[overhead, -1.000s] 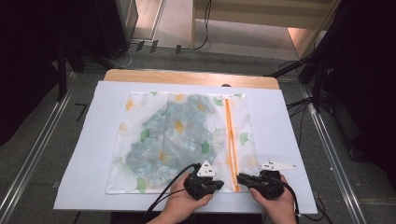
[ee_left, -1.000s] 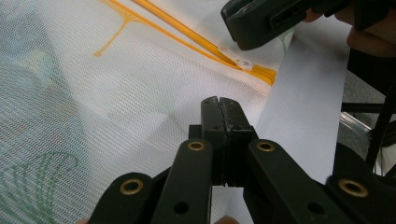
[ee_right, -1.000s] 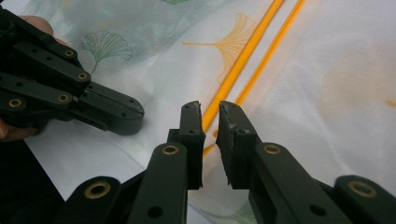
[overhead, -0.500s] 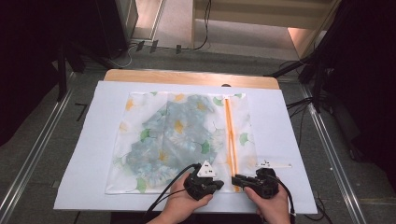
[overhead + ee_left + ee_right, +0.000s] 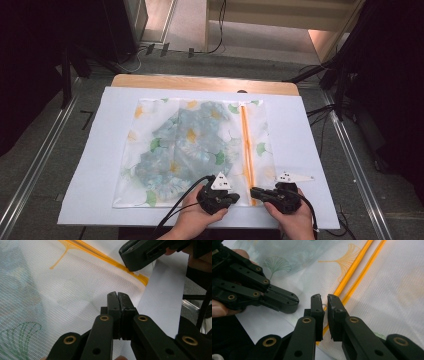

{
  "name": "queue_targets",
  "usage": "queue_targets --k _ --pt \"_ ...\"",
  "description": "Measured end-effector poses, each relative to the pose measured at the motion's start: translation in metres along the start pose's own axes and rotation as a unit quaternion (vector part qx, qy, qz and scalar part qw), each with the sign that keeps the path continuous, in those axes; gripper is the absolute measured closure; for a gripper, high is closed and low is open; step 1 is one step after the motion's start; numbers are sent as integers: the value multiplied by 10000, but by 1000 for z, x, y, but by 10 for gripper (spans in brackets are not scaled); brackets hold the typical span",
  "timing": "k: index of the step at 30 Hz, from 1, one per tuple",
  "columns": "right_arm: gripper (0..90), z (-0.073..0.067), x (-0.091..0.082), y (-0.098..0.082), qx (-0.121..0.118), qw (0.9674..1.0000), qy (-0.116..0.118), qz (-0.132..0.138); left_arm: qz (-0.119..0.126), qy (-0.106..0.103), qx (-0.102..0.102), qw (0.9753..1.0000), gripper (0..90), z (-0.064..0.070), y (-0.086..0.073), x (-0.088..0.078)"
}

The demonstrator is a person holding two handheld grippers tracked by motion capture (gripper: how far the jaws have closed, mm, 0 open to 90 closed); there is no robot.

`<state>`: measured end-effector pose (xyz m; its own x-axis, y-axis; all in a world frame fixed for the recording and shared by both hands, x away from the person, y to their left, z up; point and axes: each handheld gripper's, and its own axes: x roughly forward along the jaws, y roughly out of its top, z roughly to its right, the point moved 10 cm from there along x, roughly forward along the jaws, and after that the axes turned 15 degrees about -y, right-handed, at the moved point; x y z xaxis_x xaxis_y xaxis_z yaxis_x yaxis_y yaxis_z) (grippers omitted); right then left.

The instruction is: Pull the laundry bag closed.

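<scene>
Here, we work one mesh laundry bag [image 5: 195, 150] lying flat on the white sheet [image 5: 310, 150], at the near end of its single orange zipper [image 5: 246, 145]. Our left gripper [image 5: 117, 293] pins the bag's near edge, jaws together. Our right gripper [image 5: 324, 300], jaws narrowed and just closing, straddles the zipper pull; a square, steady pinch seems best.

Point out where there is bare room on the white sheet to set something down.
Bare strips of white sheet flank the mesh laundry bag: a wide one on its left, another right of the orange zipper. The near edge is crowded by both grippers.
</scene>
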<state>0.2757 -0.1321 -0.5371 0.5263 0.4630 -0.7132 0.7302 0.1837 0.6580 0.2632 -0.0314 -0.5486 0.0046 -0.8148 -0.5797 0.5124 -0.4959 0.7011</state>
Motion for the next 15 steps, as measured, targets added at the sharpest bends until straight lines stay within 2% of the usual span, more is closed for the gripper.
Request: queue_targets --k 5,10,15 --pt "843 1 -5 0 -218 9997 -40 86 -4 -5 -1 10000 899 0 0 0" --pt "851 3 -6 -2 -268 9996 23 55 -7 -10 -5 10000 899 0 0 0" --pt "851 3 -6 -2 -333 9994 -18 58 -9 6 9 10000 899 0 0 0"
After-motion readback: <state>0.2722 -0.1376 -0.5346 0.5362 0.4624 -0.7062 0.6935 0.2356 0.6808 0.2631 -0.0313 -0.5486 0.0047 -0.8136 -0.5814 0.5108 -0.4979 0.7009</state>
